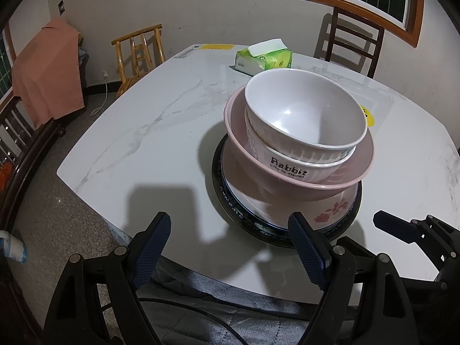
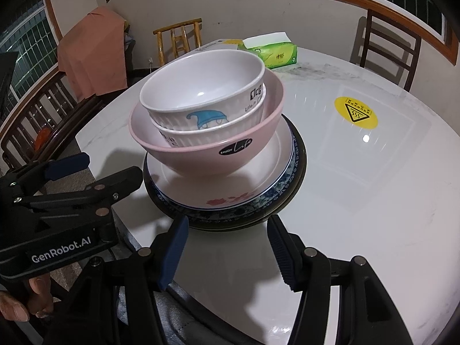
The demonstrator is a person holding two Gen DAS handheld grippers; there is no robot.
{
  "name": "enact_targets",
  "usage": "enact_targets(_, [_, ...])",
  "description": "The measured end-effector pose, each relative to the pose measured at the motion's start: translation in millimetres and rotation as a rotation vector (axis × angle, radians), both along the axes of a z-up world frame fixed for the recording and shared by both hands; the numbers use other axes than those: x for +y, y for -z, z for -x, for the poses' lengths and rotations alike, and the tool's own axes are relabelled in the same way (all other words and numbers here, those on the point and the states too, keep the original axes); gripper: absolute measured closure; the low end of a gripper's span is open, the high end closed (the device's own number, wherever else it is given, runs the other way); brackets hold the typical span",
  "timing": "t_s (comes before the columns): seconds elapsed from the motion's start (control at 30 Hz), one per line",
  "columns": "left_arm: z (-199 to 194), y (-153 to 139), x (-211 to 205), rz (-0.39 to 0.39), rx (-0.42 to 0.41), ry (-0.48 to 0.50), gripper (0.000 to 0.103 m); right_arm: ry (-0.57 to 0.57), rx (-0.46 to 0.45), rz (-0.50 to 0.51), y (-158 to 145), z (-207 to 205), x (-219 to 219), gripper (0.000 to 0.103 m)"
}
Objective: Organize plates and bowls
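1. Bowls [image 2: 201, 86]: we see two white ones nested inside a pink bowl [image 2: 207, 155], all stacked on plates [image 2: 230, 201] near the table's [image 2: 373, 201] front edge.
2. We hold the left gripper [image 1: 230, 247] wide open and empty, just before the plates.
3. Our right gripper [image 2: 227, 253] stands partly open, gripping nothing, beside the plates.

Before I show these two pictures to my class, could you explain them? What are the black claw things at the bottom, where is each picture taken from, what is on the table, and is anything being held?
The claws are hand-held grippers, one in each of a person's hands, each carrying a camera looking along its two fingers. One picture comes from the left gripper, the other from the right gripper.

On the marble table stands one stack: a dark-rimmed plate, a floral plate, a pink bowl and two white ribbed bowls. Behind it lies a green tissue pack.

Both grippers are open and hold nothing.
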State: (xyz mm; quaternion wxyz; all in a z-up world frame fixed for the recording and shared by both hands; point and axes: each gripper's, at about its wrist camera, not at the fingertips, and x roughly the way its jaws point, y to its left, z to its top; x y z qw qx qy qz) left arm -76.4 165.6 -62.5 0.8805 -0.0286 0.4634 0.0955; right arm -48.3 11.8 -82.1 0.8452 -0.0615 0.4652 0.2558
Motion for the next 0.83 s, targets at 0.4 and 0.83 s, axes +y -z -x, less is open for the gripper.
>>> enact_targets(0.4, [-1.7, 4.6, 4.4, 0.027, 0.016, -0.014, 0.018, 0.003, 0.008, 0.002, 4.9, -0.4, -0.2, 0.045])
enact_targets(0.83, [0.9, 6.4, 6.3, 0.021, 0.016, -0.012, 0.016, -0.012, 0.001, 0.011, 4.2, 0.2, 4.9, 0.045])
